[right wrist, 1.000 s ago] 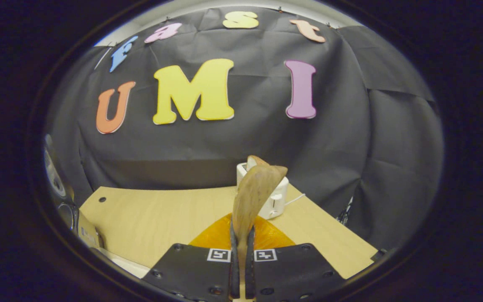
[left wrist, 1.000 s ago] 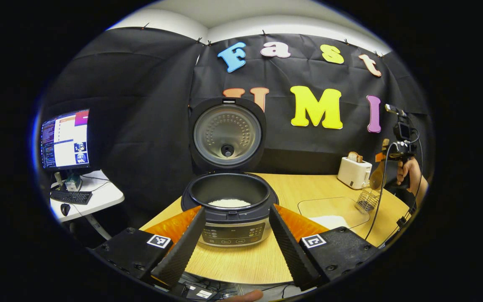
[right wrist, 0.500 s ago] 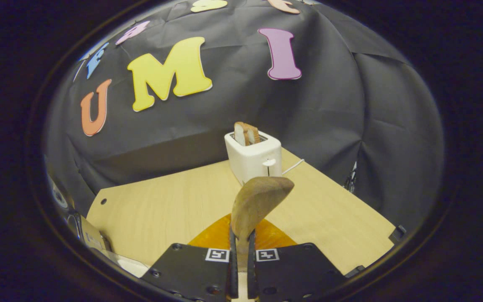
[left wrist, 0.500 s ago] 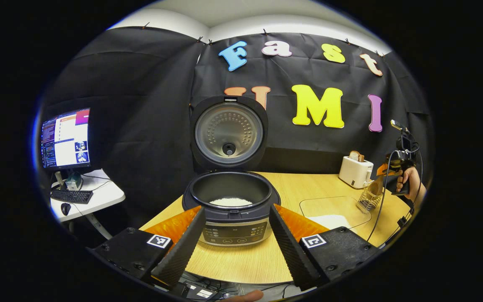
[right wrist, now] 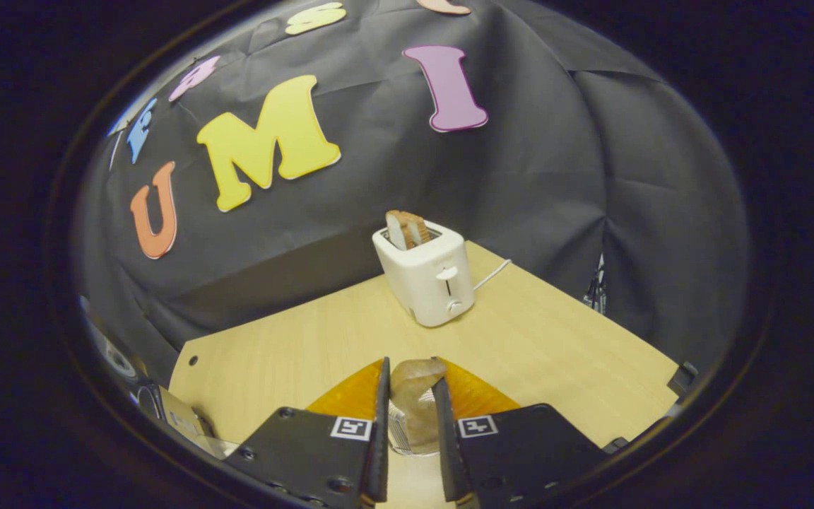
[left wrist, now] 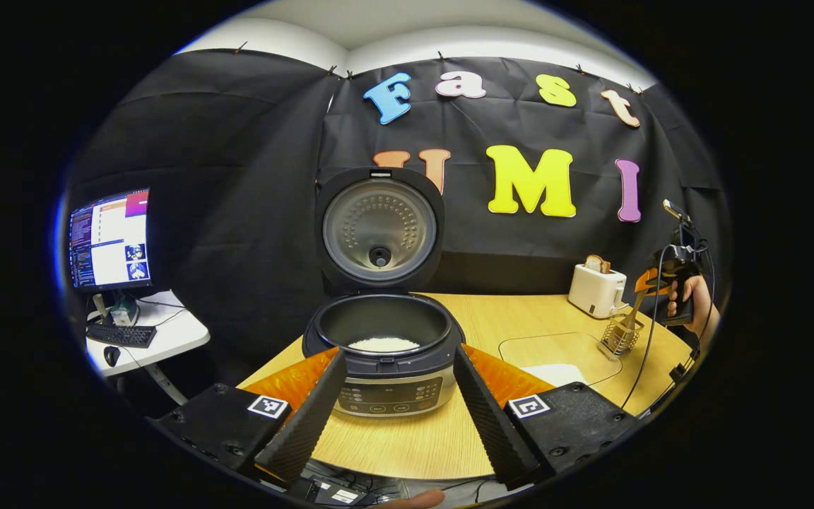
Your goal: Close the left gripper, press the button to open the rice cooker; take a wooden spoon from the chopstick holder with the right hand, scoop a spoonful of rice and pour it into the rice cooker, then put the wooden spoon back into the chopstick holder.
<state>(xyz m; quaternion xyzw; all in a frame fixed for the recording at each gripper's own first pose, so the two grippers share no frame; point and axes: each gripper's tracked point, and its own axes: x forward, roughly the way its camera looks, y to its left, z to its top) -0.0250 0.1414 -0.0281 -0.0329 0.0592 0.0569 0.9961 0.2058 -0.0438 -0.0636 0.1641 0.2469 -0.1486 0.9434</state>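
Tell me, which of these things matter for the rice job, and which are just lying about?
For the job:
rice cooker, lid up
wooden spoon, standing in the chopstick holder
pile of rice on the clear tray
right gripper

Lying about:
toaster with bread
monitor and keyboard on the side table

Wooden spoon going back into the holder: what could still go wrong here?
1. The right gripper has its fingers parted around the wooden spoon; if they brush it on the way out, the light wire chopstick holder could tip.
2. That holder sits near the table edge, so it could be knocked off.
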